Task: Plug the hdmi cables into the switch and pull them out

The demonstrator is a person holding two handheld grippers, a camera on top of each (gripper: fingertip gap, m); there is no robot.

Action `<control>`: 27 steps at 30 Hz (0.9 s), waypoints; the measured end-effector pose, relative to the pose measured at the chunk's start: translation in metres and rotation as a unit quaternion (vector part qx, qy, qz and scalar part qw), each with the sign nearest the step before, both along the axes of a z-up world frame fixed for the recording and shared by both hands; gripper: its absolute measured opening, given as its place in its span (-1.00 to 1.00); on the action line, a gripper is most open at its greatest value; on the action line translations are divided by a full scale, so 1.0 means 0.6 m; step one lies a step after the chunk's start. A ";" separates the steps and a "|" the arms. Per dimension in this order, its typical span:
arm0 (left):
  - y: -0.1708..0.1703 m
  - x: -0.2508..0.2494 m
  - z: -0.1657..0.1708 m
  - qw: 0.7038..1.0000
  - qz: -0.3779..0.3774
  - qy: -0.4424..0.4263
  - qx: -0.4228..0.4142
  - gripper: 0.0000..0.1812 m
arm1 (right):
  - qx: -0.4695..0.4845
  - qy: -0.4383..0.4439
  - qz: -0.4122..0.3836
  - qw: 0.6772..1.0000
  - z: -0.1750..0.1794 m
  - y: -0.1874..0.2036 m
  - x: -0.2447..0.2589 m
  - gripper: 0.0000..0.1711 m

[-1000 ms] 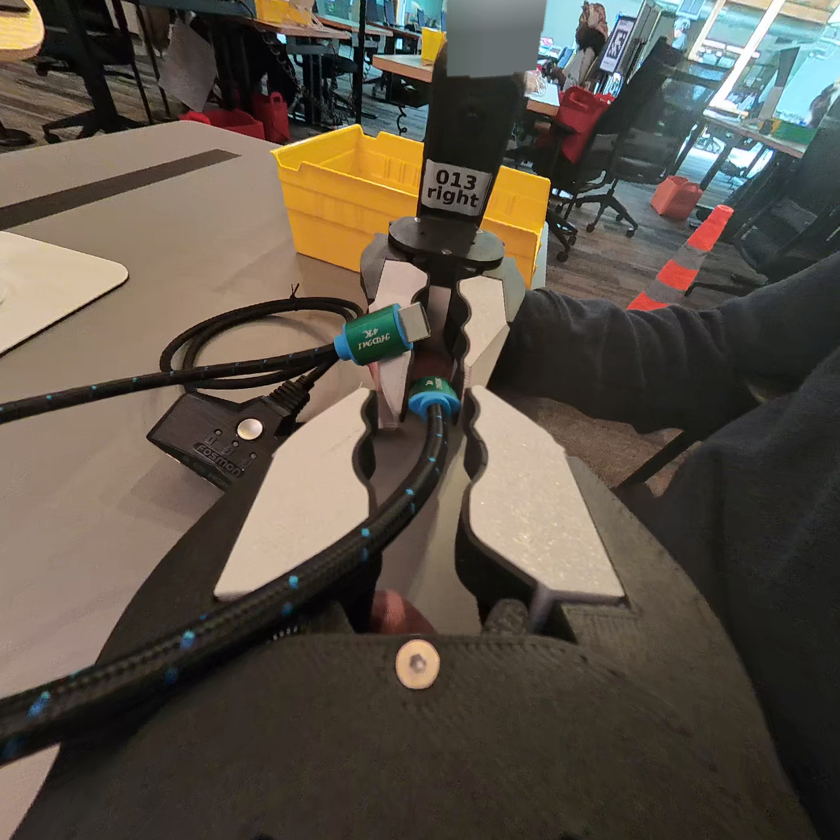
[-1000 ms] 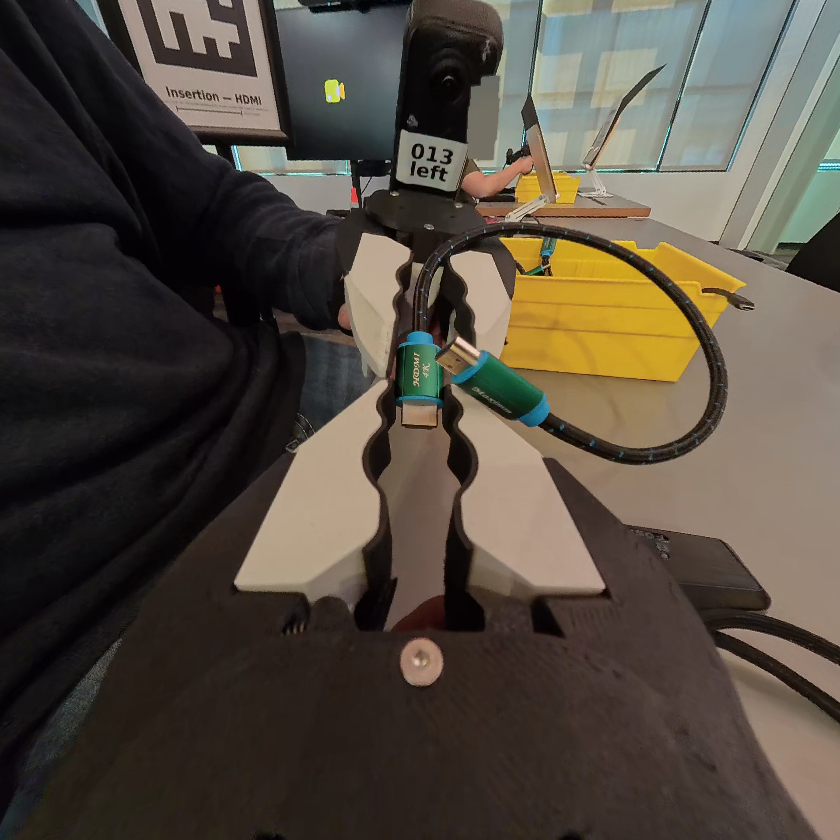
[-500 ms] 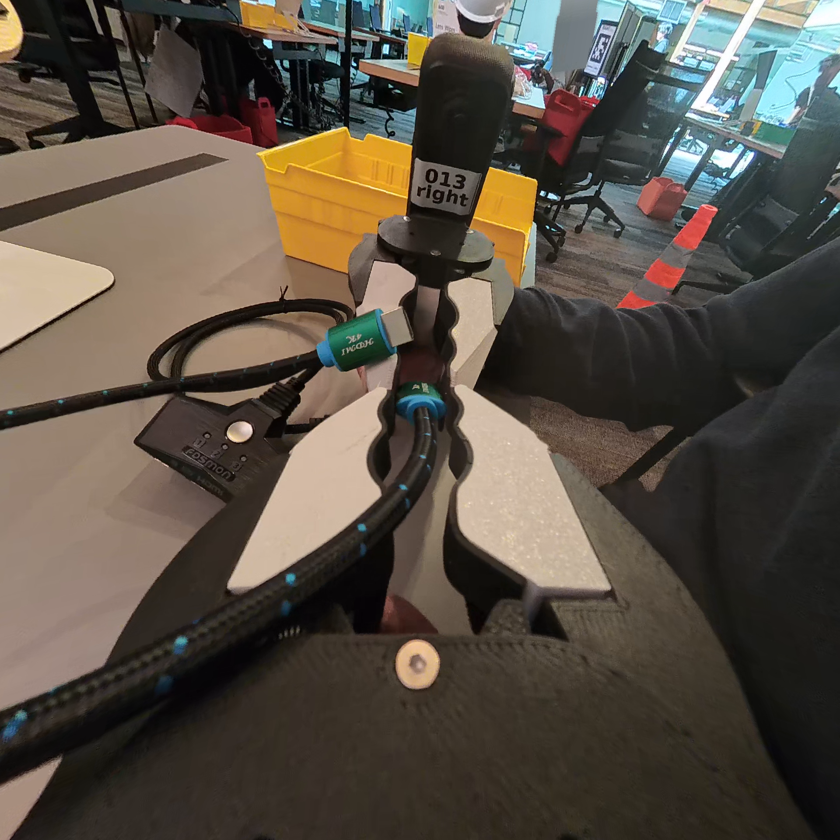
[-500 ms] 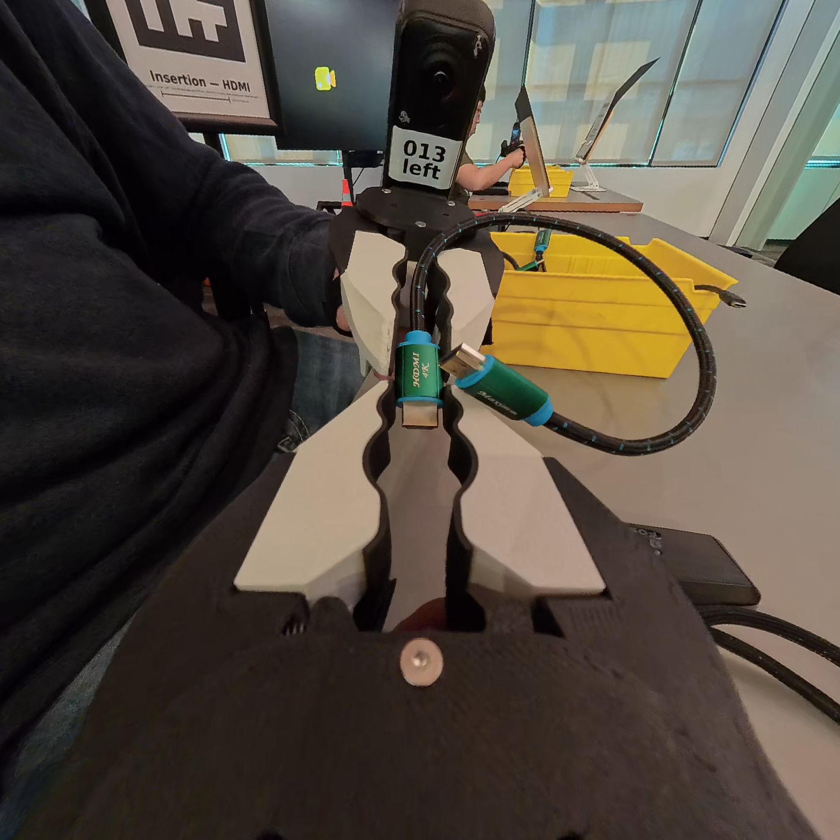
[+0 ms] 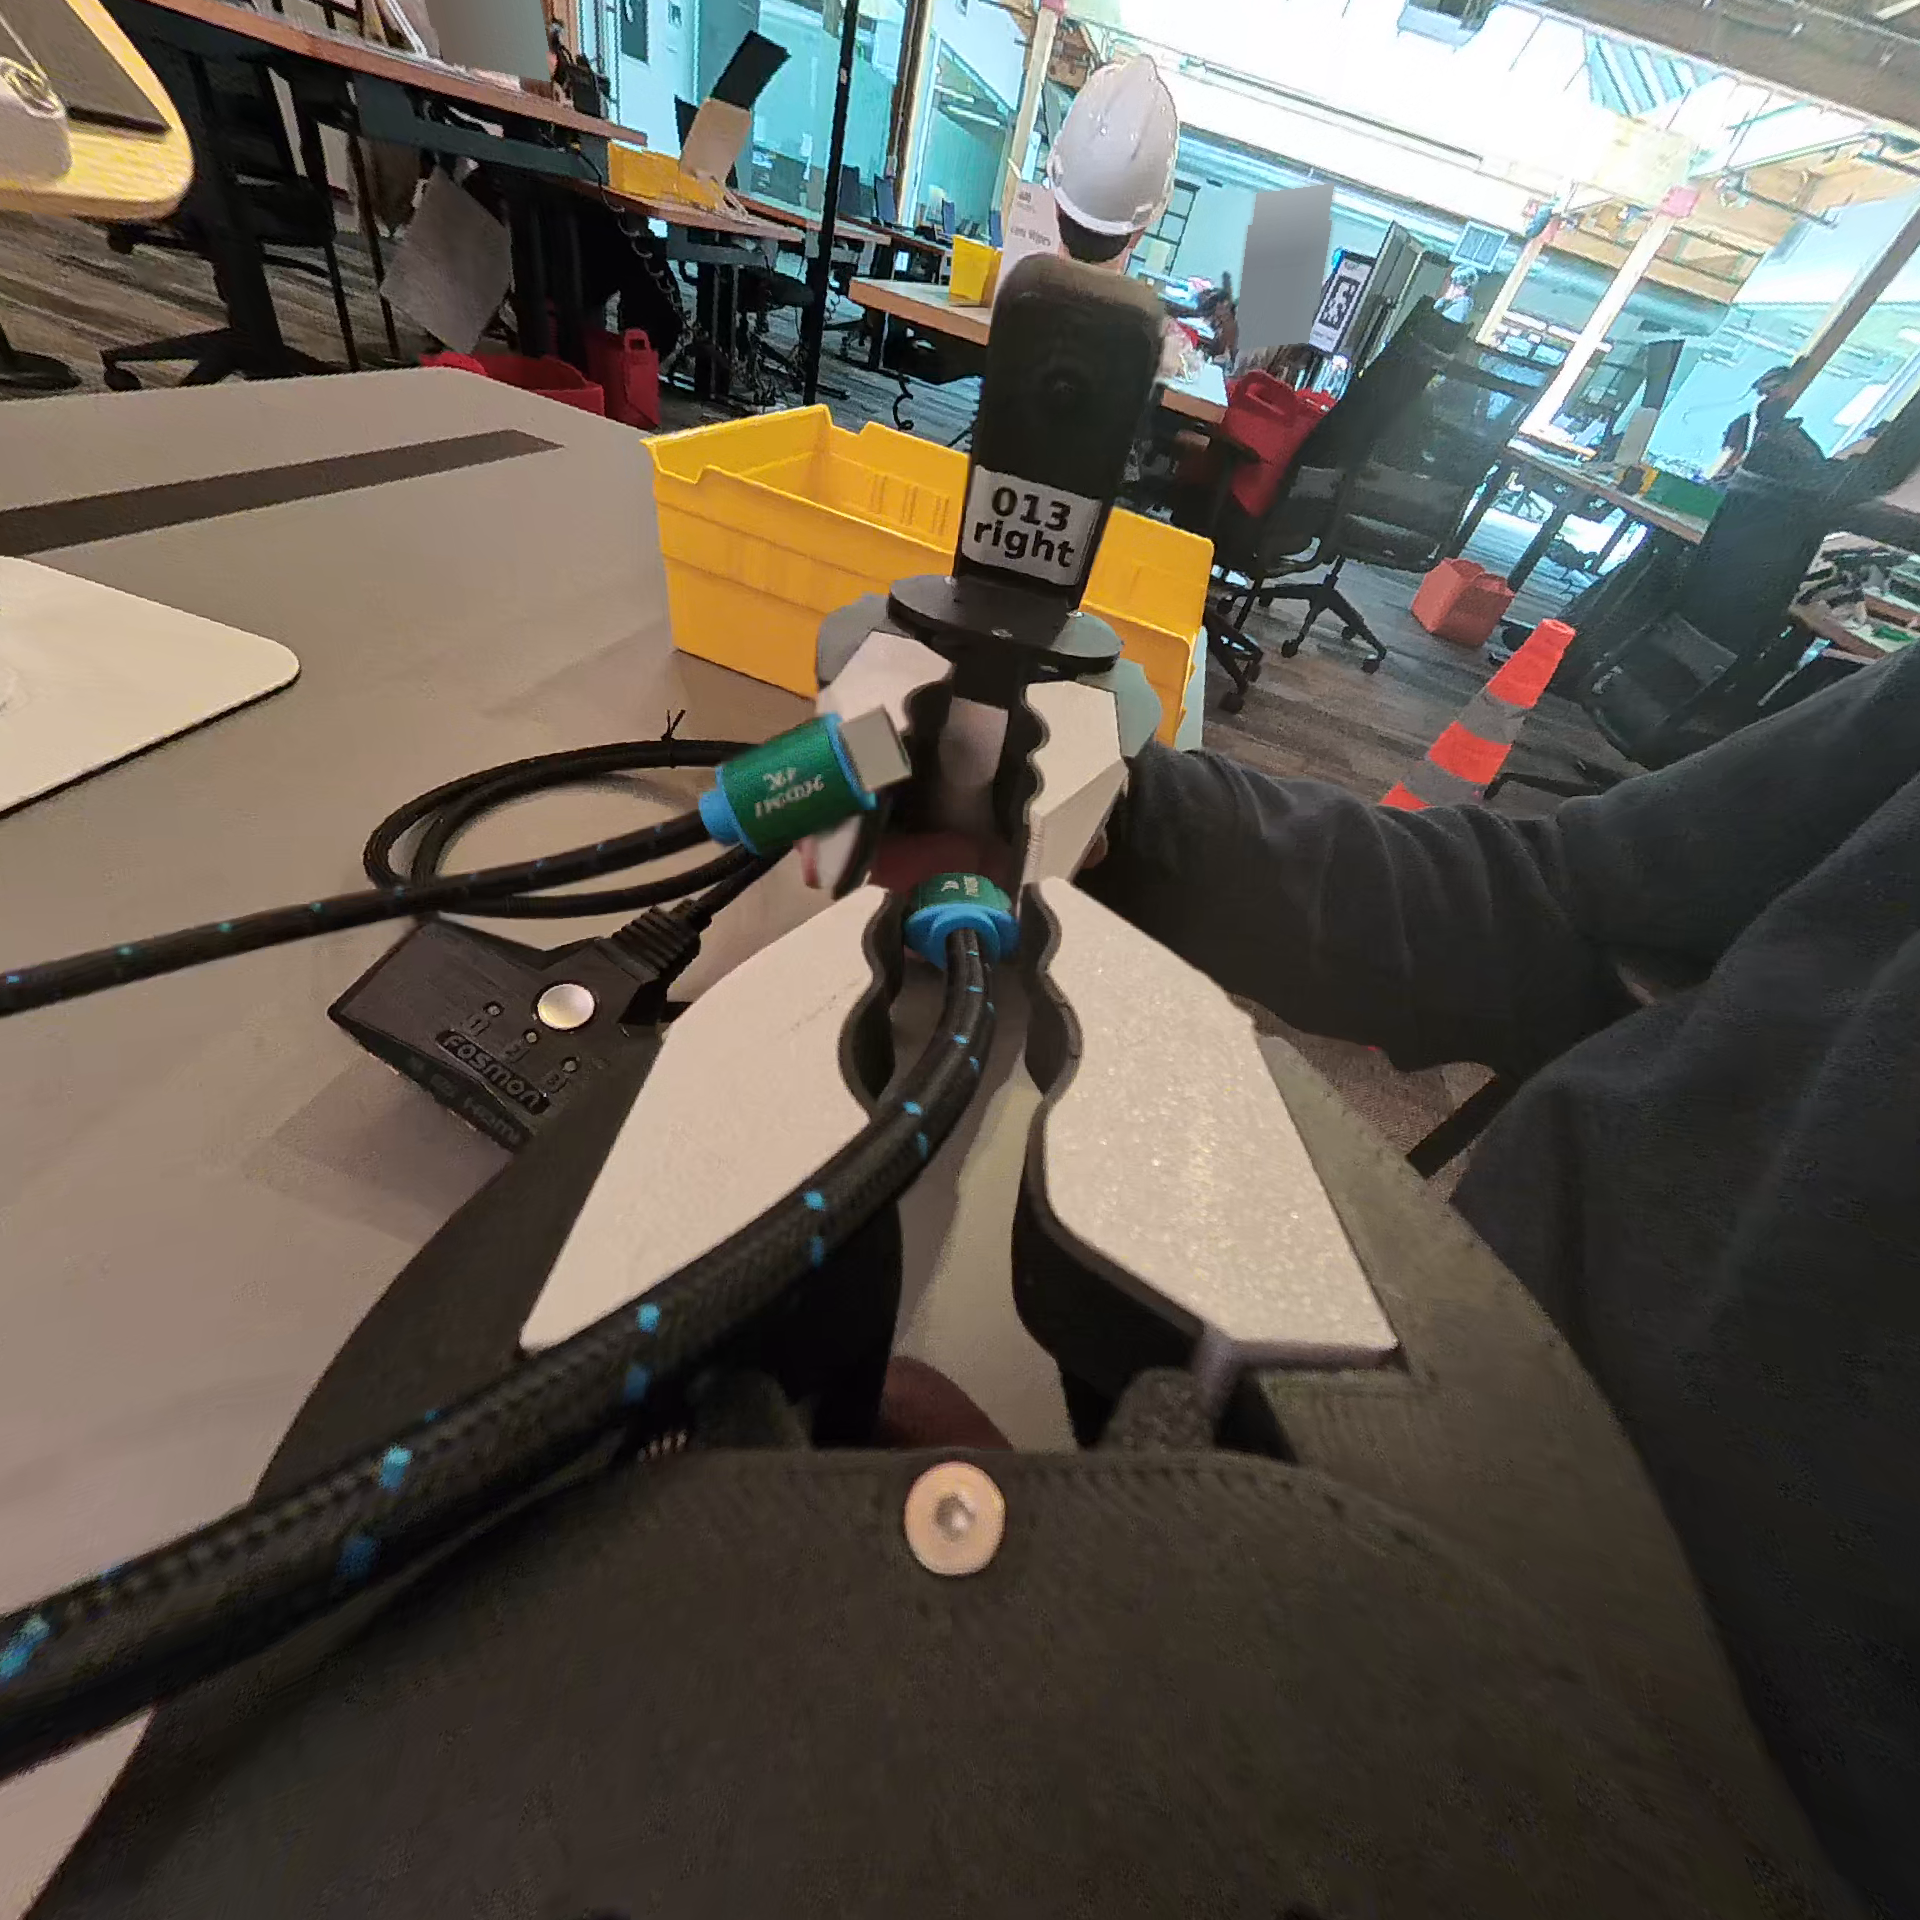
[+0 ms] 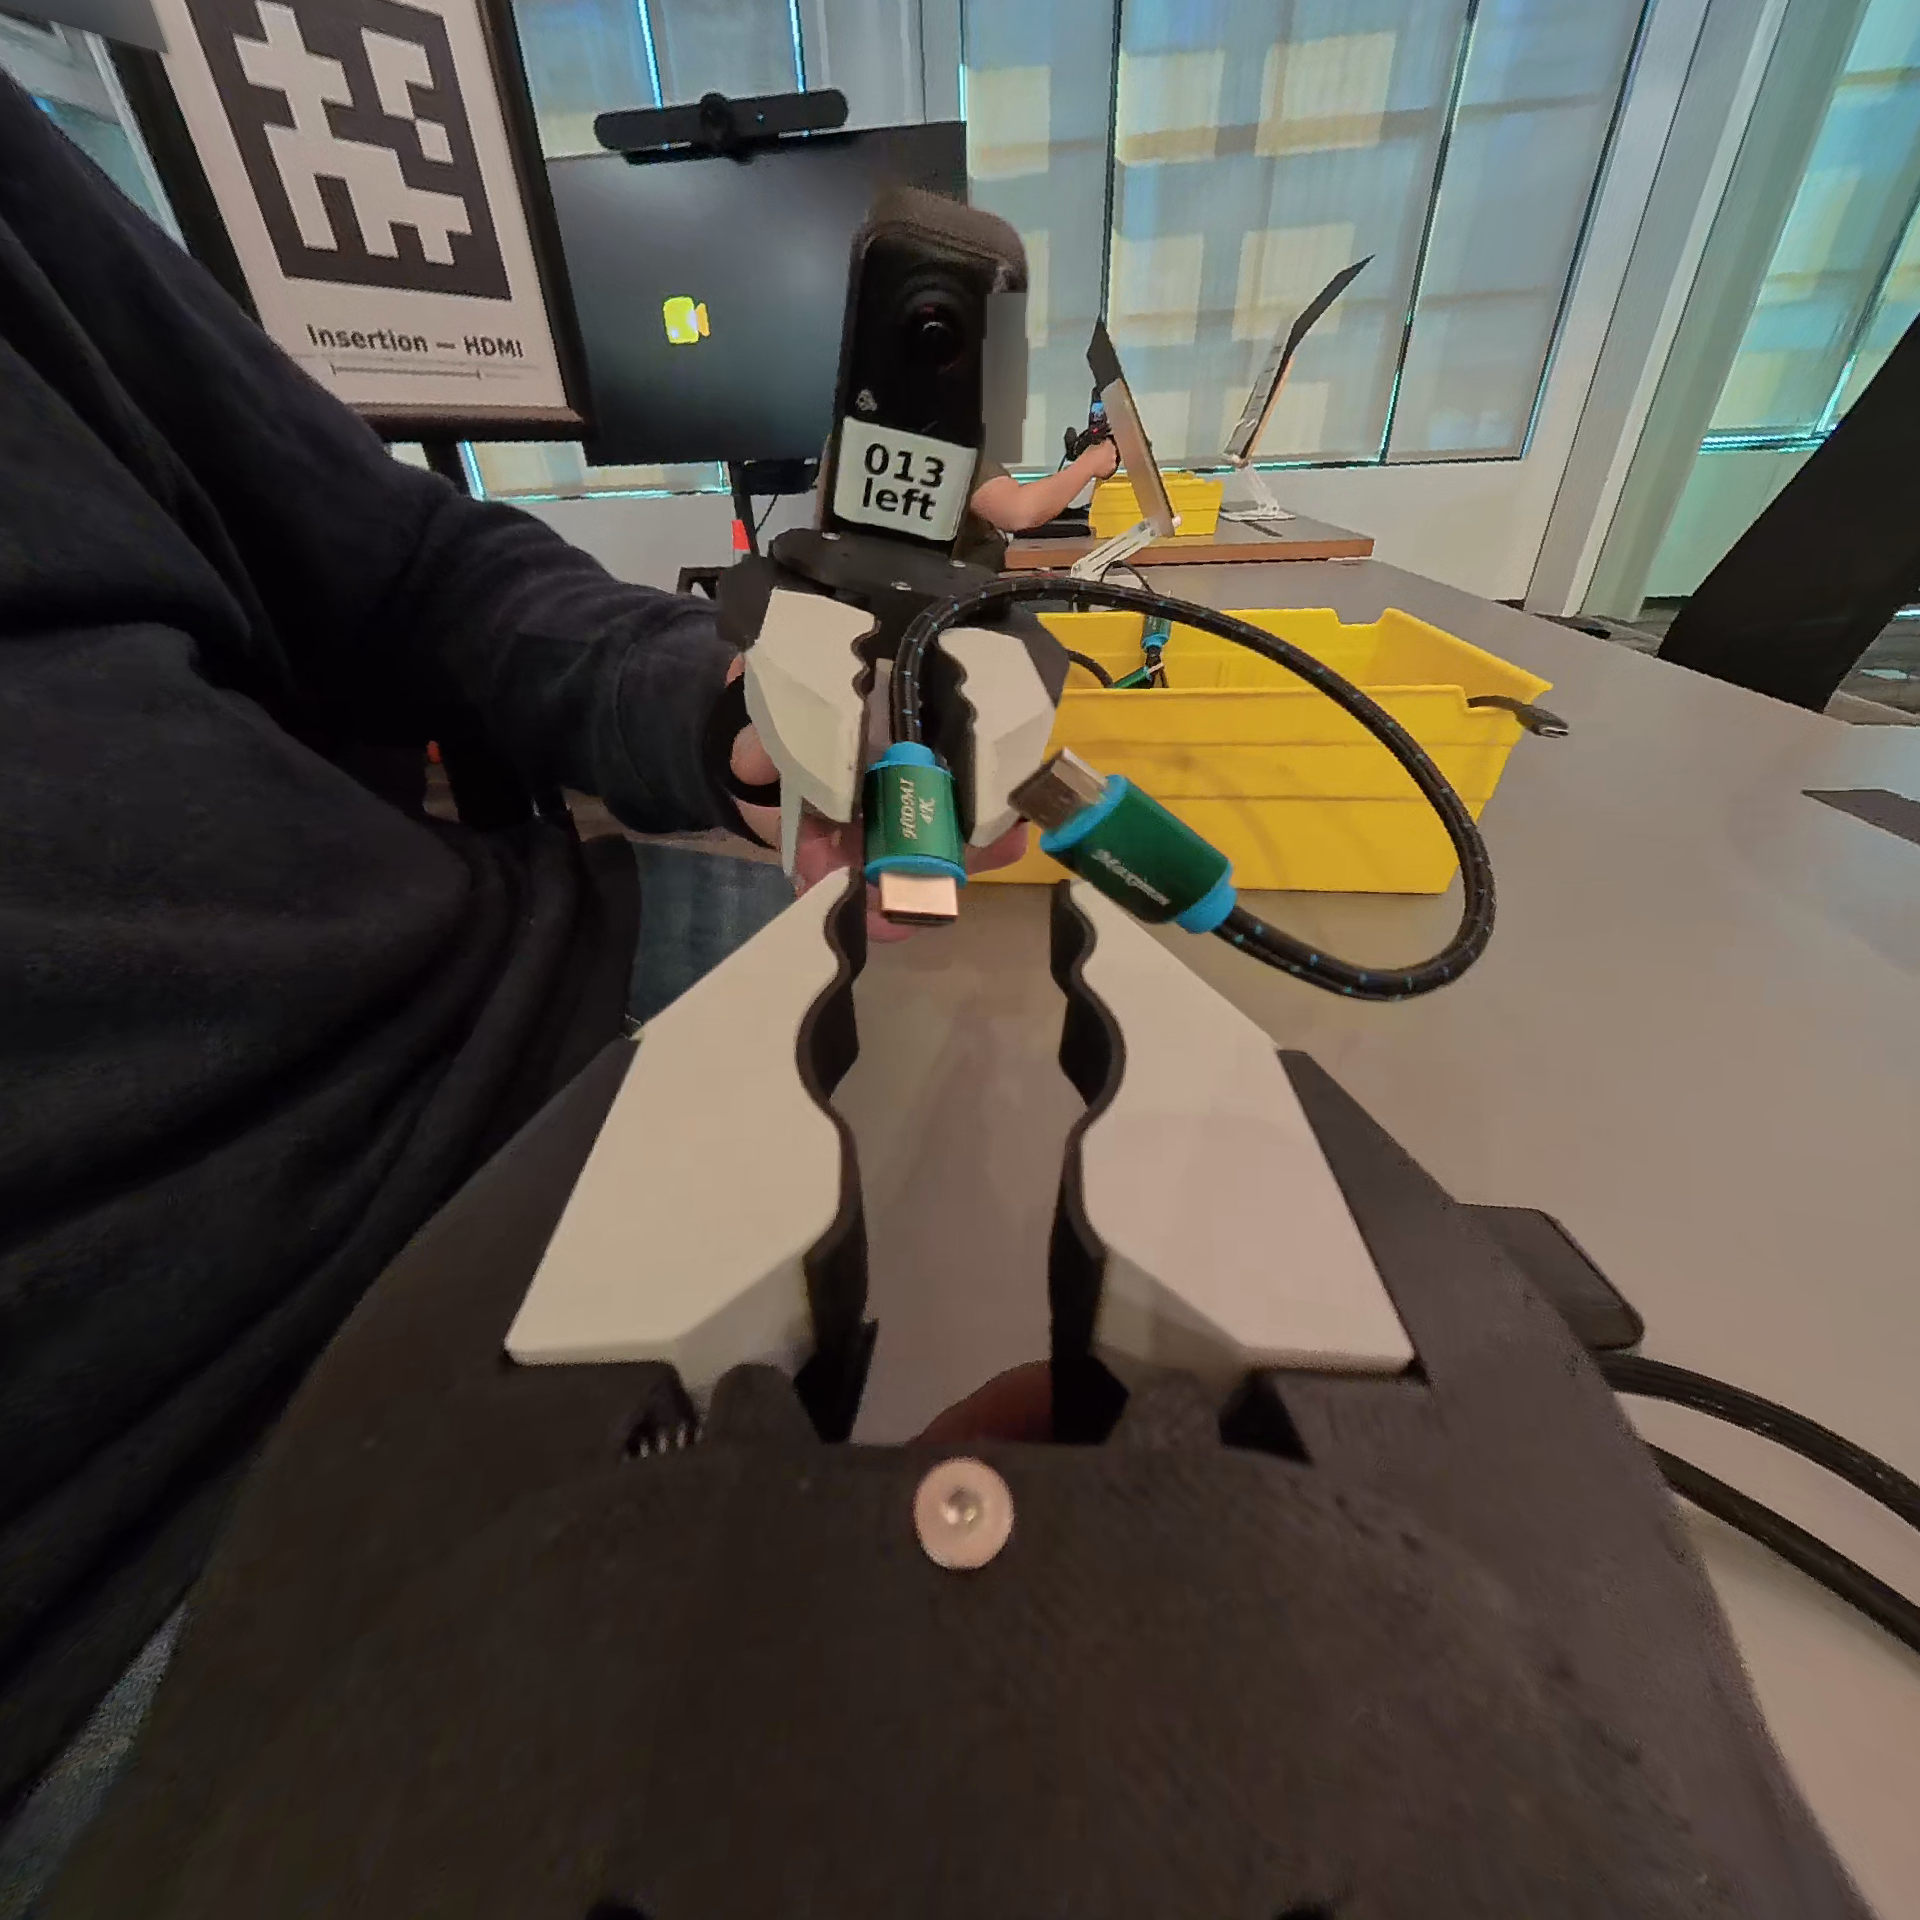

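My left gripper (image 5: 954,927) is shut on a green HDMI plug (image 5: 961,891); its black braided cable (image 5: 727,1278) runs back between the fingers. In the right wrist view that plug (image 6: 912,821) points its metal tip at my right gripper (image 6: 951,920), which is open and empty, with the tip just at its fingertips. The cable loops round to a second green plug (image 6: 1138,852), which hangs free in the air beside the grippers and also shows in the left wrist view (image 5: 795,784). The black switch (image 5: 488,1039) lies on the grey table (image 5: 364,582), left of the grippers.
A yellow bin (image 5: 831,540) stands on the table behind the grippers, with more cables inside (image 6: 1148,649). A white pad (image 5: 104,675) lies at the far left. The switch's own black lead (image 5: 540,790) is coiled beside it. A dark-sleeved arm (image 5: 1455,883) reaches in from the right. It is some 12 cm from my right tips to the black switch (image 5: 488,1039).
My right gripper has opened wider and the two grippers have drawn apart, so the held plug's tip is no longer between the right fingers. The free plug has swung a little.
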State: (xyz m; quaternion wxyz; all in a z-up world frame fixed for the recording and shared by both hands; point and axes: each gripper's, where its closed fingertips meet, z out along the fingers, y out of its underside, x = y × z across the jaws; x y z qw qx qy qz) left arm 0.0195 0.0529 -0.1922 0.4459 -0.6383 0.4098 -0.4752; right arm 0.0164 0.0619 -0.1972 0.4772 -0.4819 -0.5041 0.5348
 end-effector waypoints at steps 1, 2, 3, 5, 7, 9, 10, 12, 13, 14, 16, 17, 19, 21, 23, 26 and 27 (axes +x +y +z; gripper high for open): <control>0.000 -0.001 0.003 1.000 0.000 -0.005 -0.001 -0.77 | -0.005 0.002 -0.001 1.000 0.002 0.004 0.001 -0.57; 0.000 -0.002 0.007 1.000 -0.001 -0.009 -0.002 -0.77 | -0.008 0.005 -0.001 1.000 0.005 0.007 0.003 -0.58; -0.001 -0.003 0.010 1.000 -0.002 -0.013 -0.002 -0.77 | -0.009 0.009 0.002 1.000 0.009 0.008 0.005 -0.58; 0.000 -0.006 0.017 1.000 -0.001 -0.019 -0.002 -0.77 | -0.010 0.023 0.005 1.000 0.022 0.011 0.013 -0.60; -0.002 -0.010 0.025 1.000 -0.004 -0.027 -0.003 -0.77 | -0.014 0.048 0.007 0.999 0.042 0.013 0.023 -0.67; -0.004 -0.012 0.033 0.999 -0.006 -0.035 -0.003 -0.77 | -0.009 0.058 -0.005 0.998 0.053 0.019 0.029 -0.69; -0.005 -0.013 0.036 0.999 -0.007 -0.038 -0.003 -0.77 | -0.004 0.063 -0.017 0.998 0.058 0.025 0.030 -0.69; -0.006 -0.013 0.041 0.999 -0.009 -0.040 -0.001 -0.77 | -0.007 0.084 -0.032 0.996 0.072 0.034 0.030 -0.66; -0.007 -0.013 0.043 0.999 -0.010 -0.042 0.001 -0.77 | -0.006 0.083 -0.037 0.996 0.072 0.036 0.026 -0.64; -0.008 -0.013 0.046 0.999 -0.010 -0.044 0.001 -0.77 | -0.001 0.067 -0.041 0.997 0.064 0.037 0.018 -0.66; -0.010 -0.013 0.051 0.999 -0.012 -0.050 0.001 -0.77 | 0.015 0.018 -0.039 0.999 0.036 0.031 -0.006 -0.67; -0.009 -0.014 0.052 0.999 -0.009 -0.051 0.003 -0.77 | 0.021 -0.002 -0.028 0.999 0.023 0.023 -0.018 -0.67; -0.009 -0.016 0.053 0.999 -0.009 -0.052 0.002 -0.77 | 0.032 -0.026 -0.012 0.999 0.006 0.007 -0.035 -0.68; -0.006 -0.020 0.053 0.999 -0.005 -0.053 0.002 -0.77 | 0.039 -0.037 -0.005 0.999 -0.002 0.000 -0.045 -0.69; -0.003 -0.023 0.054 0.998 0.000 -0.057 -0.001 -0.78 | 0.047 -0.047 -0.004 0.998 -0.008 -0.003 -0.051 -0.69; 0.002 -0.025 0.053 0.998 0.006 -0.061 -0.005 -0.77 | 0.059 -0.056 -0.004 0.997 -0.012 -0.007 -0.058 -0.70; 0.004 -0.025 0.053 0.998 0.010 -0.063 -0.006 -0.77 | 0.062 -0.057 -0.004 0.996 -0.012 -0.008 -0.061 -0.71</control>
